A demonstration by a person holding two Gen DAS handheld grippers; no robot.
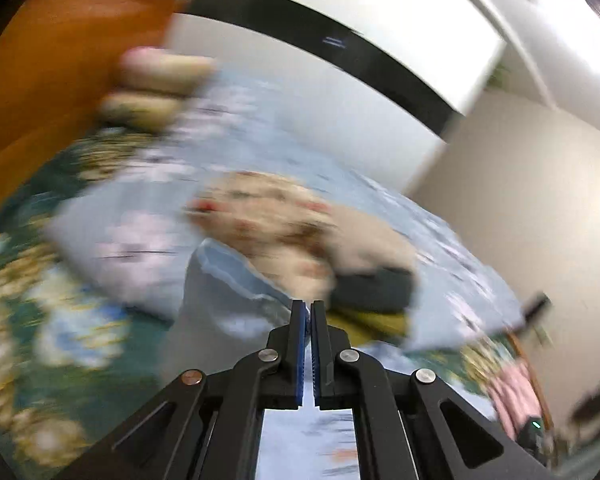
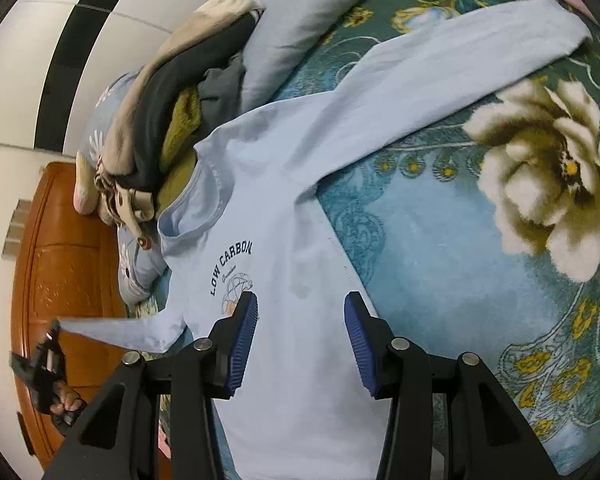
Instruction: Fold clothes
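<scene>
A light blue long-sleeved shirt [image 2: 284,208] printed "LOW CARBON" lies front up on a teal floral bedspread [image 2: 440,232]. One sleeve [image 2: 460,56] stretches out flat across the bed. My right gripper [image 2: 300,312] is open and empty, hovering over the shirt's chest. The other sleeve [image 2: 120,330] is lifted toward the headboard, its end held by my left gripper [image 2: 54,334]. In the blurred left wrist view my left gripper [image 1: 307,312] is shut on light blue shirt cloth [image 1: 228,296].
A pile of other clothes [image 2: 160,112] and light blue pillows [image 2: 300,20] lie beside the shirt's collar. An orange wooden headboard [image 2: 60,260] borders the bed. A white wall with a black stripe [image 1: 340,48] stands behind.
</scene>
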